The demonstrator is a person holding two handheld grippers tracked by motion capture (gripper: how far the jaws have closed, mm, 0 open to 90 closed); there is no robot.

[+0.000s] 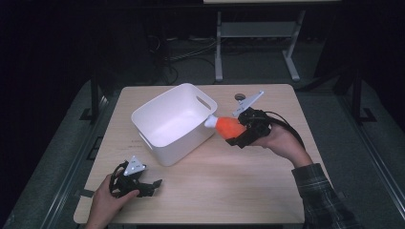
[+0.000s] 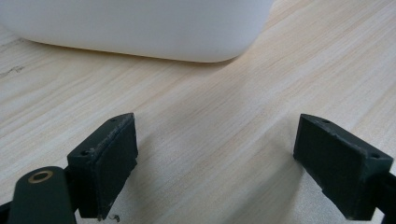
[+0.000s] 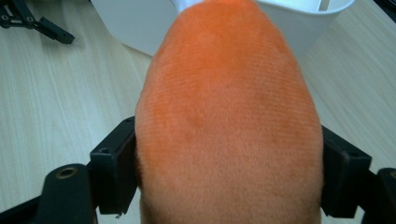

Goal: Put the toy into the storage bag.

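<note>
Orange plush toy (image 1: 229,127) with a white tip is clamped between the jaws of the right gripper (image 1: 237,132), held above the table (image 1: 239,191) just beside the near-right corner of the white bin (image 1: 167,143) — white tip pointing at the bin's rim. In the right gripper view the toy (image 3: 229,121) bulges between both black pads, squeezed on each side, with the bin (image 3: 299,23) right behind it. Left gripper (image 1: 154,184) rests low on the table at the near-left, apart from the bin; its jaws are spread wide with nothing between them — bare wood (image 2: 210,154) under them and the bin wall (image 2: 140,28) ahead.
</note>
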